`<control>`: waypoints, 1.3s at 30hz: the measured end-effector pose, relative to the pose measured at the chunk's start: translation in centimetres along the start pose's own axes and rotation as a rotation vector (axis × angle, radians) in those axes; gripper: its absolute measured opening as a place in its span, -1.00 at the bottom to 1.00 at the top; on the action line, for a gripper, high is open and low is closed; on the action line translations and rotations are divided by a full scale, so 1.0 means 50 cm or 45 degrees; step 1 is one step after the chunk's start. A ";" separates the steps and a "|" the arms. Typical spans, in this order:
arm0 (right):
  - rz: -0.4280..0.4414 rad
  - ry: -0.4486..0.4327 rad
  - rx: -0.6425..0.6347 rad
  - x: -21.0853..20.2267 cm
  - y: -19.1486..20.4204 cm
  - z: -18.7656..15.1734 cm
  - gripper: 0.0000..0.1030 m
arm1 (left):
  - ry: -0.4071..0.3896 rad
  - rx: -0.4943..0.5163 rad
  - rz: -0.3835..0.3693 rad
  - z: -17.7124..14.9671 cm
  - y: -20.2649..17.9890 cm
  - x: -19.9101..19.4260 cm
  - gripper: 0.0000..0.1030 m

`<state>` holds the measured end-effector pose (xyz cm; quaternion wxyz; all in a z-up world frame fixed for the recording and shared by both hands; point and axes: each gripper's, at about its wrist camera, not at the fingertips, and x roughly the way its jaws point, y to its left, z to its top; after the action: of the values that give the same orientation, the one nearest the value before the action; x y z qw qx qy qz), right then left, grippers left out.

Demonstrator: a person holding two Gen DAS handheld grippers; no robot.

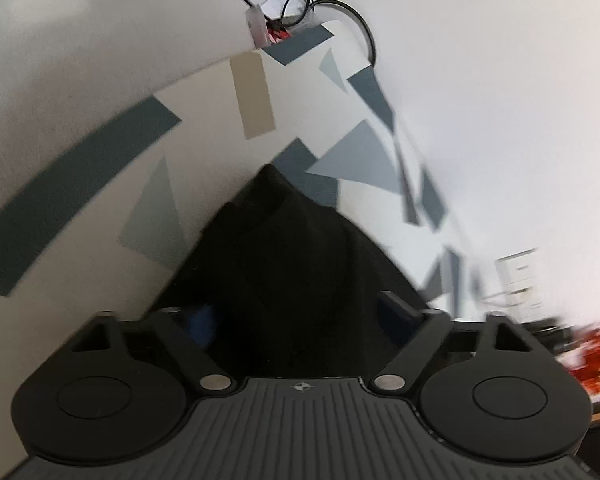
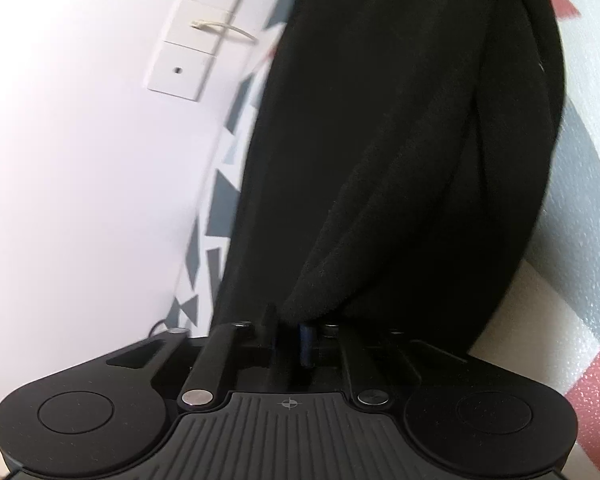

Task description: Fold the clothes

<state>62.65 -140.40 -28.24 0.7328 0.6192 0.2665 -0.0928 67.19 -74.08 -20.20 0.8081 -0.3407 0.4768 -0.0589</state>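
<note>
A black garment (image 1: 284,256) fills the space between the fingers of my left gripper (image 1: 300,312). The jaws stand wide apart and the cloth lies loose between them, over the patterned mat (image 1: 100,168). In the right wrist view the same black garment (image 2: 400,140) hangs in long folds. My right gripper (image 2: 290,340) is shut on a pinched edge of it, with the jaws close together and the cloth bunched just above them. The fingertips are partly hidden by the cloth.
A white wall (image 1: 500,100) with a socket panel (image 2: 204,32) and a plugged-in white cable is close behind. Black cables (image 1: 340,16) lie at the mat's far end. Red items (image 1: 592,356) sit at the right. The mat has grey, white and pink patches (image 2: 596,380).
</note>
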 end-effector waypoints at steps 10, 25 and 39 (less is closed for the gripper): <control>0.035 -0.041 -0.127 -0.007 0.081 0.025 -0.88 | -0.161 0.242 -0.017 0.009 -0.077 -0.100 -0.69; -0.099 -0.005 -0.284 -0.102 0.029 -0.011 -0.88 | -0.142 0.362 0.147 -0.111 -0.005 -0.099 -0.72; -0.224 -0.031 -0.412 -0.164 0.042 -0.045 -0.49 | -0.121 0.388 0.209 -0.113 -0.019 -0.107 0.40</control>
<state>56.11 -139.39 -22.48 0.8151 0.4663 0.3222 -0.1201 59.95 -75.35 -17.48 0.8741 -0.1765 0.4499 -0.0481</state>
